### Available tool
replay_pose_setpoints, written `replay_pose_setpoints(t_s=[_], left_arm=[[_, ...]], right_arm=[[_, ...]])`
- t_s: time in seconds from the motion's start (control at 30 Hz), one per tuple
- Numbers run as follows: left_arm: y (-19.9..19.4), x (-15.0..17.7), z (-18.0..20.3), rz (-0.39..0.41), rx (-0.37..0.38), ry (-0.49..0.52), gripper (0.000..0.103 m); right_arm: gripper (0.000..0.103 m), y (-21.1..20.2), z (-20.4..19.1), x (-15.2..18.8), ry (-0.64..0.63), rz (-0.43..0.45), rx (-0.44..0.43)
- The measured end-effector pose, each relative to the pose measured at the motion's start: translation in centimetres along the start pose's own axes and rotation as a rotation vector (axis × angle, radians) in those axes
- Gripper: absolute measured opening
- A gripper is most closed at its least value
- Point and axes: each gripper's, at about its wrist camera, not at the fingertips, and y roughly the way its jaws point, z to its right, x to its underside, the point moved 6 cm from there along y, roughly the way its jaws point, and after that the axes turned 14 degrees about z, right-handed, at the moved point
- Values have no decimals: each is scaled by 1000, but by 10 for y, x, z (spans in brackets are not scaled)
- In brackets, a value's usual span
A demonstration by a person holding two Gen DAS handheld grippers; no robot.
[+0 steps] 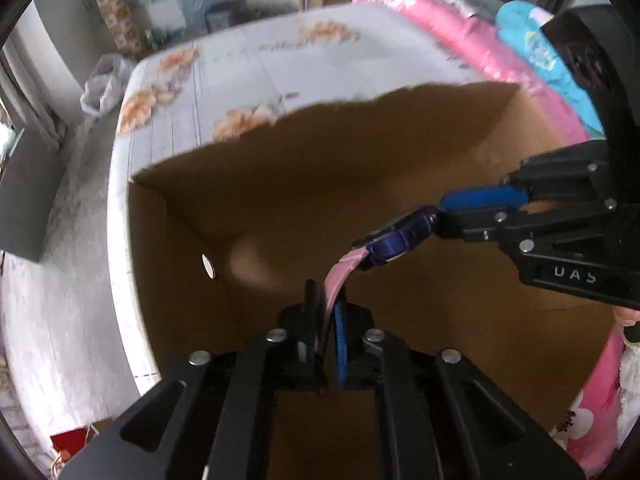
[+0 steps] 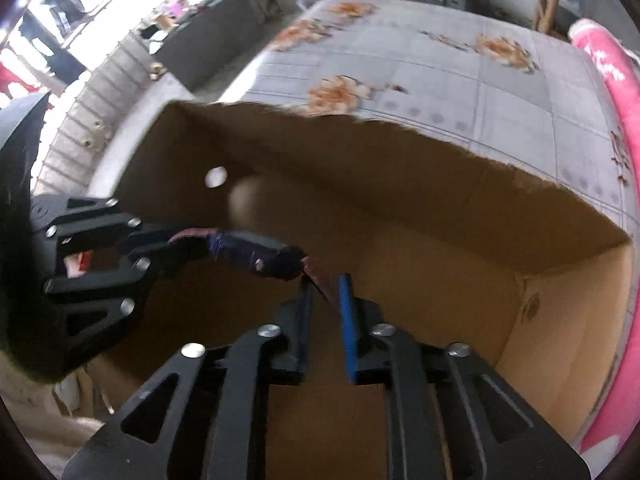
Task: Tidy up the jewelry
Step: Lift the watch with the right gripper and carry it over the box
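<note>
- Across the left wrist view, an open cardboard box (image 1: 320, 152) fills the centre of the frame, standing on a floral cloth (image 1: 280, 52).
- No jewelry shows on the visible box floor. Judged from this, sorting is at an early stage, and the piece in hand has yet to be set down.
- A watch (image 1: 396, 240) with a dark blue body and a pink strap (image 1: 336, 276) hangs over the box interior, right of centre.
- At bottom centre, the left tongs (image 1: 325, 300) stand nearly closed, with the pink strap running down between the fingers. They appear clenched on it, though blur hides the contact.
- From the right edge, the right tongs (image 1: 442, 212) meet the far end of the watch body with their blue-padded tip.
- Across the right wrist view, the same box (image 2: 400, 184) lies below. Its floor is bare where visible.
- At bottom centre, the right tongs (image 2: 326, 284) stand partly open. The strap end lies in the gap, nearer the left finger, and the pads are not clamped on it.
- At the left edge, the left tongs (image 2: 168, 244) grasp the other strap end, which bears the watch (image 2: 256, 254).
- Remaining work, as a judgement: lower the watch into the box and fetch further pieces.
</note>
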Motion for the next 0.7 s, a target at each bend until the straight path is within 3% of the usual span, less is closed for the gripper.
replay_pose_setpoints(t_s=[0.07,0.23,0.33,0.4,0.7], left_arm=[[3,1,-4,-7,-2,5,14],[-4,-8,-4,45,-13,-12,27],[-14,-12,-4,92,-19,-15,33],[-24,-13,-4,132,-28,-15,44],[-80,2,-11,279,-56,-41,64]], right_arm=[[23,9,8,-4,17,-6,8],[28,7,17,-1,29,36,34],[29,-5,19,-3,43,70,43],[29,-14,18,-3,53,91,41],[33,-58,1,3,44,215,53]])
